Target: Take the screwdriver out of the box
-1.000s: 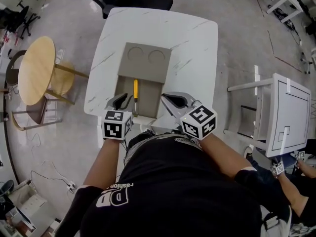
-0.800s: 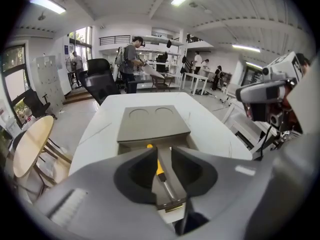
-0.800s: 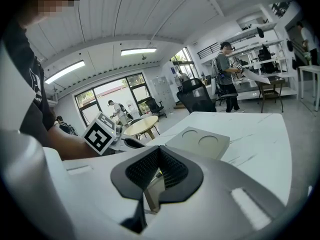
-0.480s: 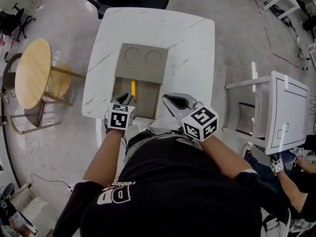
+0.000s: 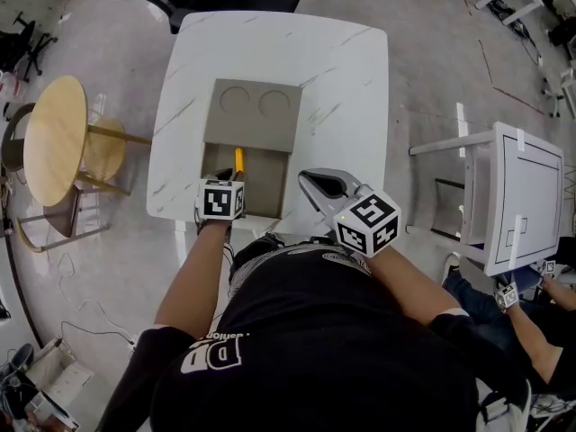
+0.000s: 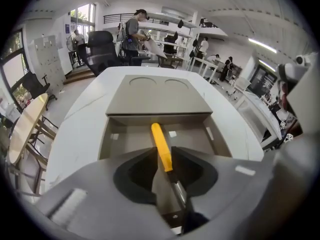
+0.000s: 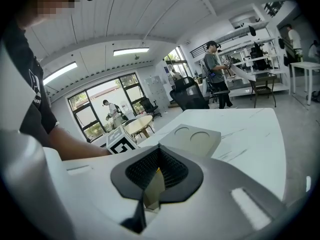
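Head view: looking steeply down on a white table [image 5: 351, 70] with a flat grey box [image 5: 214, 167] open on it, the lid [image 5: 252, 115] with two round dents lying on the far side. In the open tray, a screwdriver [image 5: 238, 159], set lengthwise with the yellow handle pointing away. Over the near end of the box, the left claw [image 5: 224, 177], mostly covered by its marker cube [image 5: 220, 199]. Near the box's near right corner, the right claw [image 5: 322, 185], jaws together and holding nothing. Off to the left, a round wooden table [image 5: 54, 138].

Left gripper view: looking along the jaws of the left claw [image 6: 161, 153] into the box [image 6: 106, 139]. Drawn in to the width of the handle, one jaw against each side of the screwdriver [image 6: 160, 141] at the handle's near end, the metal shaft running back between them toward the camera. Low in the tray, inside the walls; impossible to tell whether lifted off the floor.

Right gripper view: tips of the right claw [image 7: 159, 151] meeting, only a thin wedge of gap behind them, nothing gripped. Beyond, the lid [image 7: 192, 136], the other claw's marker cube [image 7: 120, 143] with a bare arm [image 7: 75, 146] behind it, and the tabletop [image 7: 250, 134].
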The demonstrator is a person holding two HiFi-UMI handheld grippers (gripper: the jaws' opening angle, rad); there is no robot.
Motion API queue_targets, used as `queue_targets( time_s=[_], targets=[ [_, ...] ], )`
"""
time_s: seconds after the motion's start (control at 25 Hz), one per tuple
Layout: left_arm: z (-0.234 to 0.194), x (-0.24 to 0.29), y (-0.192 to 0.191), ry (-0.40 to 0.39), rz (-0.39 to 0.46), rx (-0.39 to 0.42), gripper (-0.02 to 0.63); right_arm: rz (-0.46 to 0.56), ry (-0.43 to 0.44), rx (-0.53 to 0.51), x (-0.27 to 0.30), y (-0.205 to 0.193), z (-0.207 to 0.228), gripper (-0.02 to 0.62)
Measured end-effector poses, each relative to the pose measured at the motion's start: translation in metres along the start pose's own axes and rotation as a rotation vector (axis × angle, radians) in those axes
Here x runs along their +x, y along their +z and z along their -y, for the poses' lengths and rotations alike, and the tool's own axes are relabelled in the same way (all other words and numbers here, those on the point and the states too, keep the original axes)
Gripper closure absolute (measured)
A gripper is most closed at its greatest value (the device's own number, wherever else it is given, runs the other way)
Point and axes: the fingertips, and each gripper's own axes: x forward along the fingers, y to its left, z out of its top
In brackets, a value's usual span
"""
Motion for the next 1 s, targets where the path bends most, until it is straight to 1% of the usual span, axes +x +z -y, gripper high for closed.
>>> queue_targets(
  time_s=[0.2,0.44,0.64,1.0],
  targets=[
    [-0.002,0.011,-0.007,0.023,-0.042,-0.002,0.457,-0.003,-0.001,0.011,0.001,-0.002,0.002,0.600],
    [-0.002,0.018,-0.008,0.042,-0.071,0.005,0.451,-0.001,-0.003,0.021,0.001,-0.005,0.006,0.600],
    [-0.007,0.021,-0.010,0.049,-0.095,-0.019,0.451,0.002,-0.004,0.027,0.000,-0.005,0.007,0.600],
    [-0.009,0.027,-0.010,0.026,-0.124,-0.079,0.449,-0.003,-0.005,0.030,0.000,-0.006,0.009,0.600]
  ],
)
